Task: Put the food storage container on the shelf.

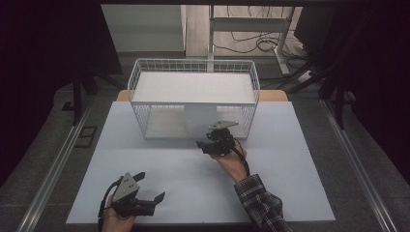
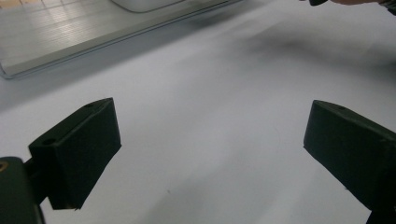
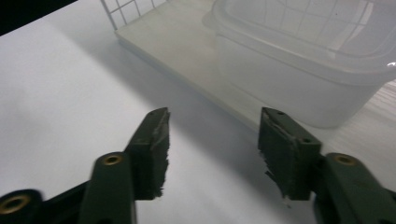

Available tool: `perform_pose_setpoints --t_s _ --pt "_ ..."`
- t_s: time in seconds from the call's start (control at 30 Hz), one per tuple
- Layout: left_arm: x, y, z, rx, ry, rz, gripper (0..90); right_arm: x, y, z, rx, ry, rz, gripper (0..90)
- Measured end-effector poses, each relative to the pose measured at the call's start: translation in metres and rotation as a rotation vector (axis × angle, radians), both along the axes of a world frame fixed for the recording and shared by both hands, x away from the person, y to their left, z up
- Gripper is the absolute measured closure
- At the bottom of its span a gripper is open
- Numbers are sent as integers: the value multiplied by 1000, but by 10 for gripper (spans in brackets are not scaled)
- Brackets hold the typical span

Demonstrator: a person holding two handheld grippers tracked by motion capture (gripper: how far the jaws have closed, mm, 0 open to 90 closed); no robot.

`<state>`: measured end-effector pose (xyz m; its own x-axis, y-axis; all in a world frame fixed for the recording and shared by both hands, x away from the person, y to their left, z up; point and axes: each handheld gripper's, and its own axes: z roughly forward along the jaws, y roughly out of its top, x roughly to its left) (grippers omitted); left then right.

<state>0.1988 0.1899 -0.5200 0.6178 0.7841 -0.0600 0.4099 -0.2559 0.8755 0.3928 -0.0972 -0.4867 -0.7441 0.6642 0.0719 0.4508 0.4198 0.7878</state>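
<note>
A white wire rack (image 1: pixel 193 65) stands at the back middle of the table, with a flat top shelf and a lower board. A translucent plastic container (image 1: pixel 199 118) sits on that lower board under the shelf. My right gripper (image 1: pixel 211 143) hovers just in front of the rack's open front, open and empty. In the right gripper view the right gripper (image 3: pixel 212 140) points at the container (image 3: pixel 299 70), which rests on the rack's board (image 3: pixel 177 51) a short way ahead. My left gripper (image 1: pixel 151 186) is near the table's front left, open wide over bare mat, as the left gripper view (image 2: pixel 210 140) confirms.
A white mat (image 1: pixel 270 164) covers the table. Metal rails (image 1: pixel 53 164) run along both sides on the floor. A desk frame and cables (image 1: pixel 261 43) lie behind the rack. Dark curtains (image 1: pixel 48 38) flank the scene.
</note>
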Motion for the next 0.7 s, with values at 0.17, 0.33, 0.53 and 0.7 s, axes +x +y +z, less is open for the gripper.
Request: perform_pose_setpoints --t_s 0.17,0.33,0.53,0.7 --pt "1 1 -1 -9 15 -3 35 -12 -5 3 3 -5 17 312" --pt "2 0 -2 -7 23 -11 35 -25 -10 4 9 -22 33 219" --pt "3 -2 -3 -3 23 -18 28 -36 -15 4 5 -19 47 148" --pt "4 -2 -5 -6 30 -23 26 -47 -21 5 0 -24 48 97"
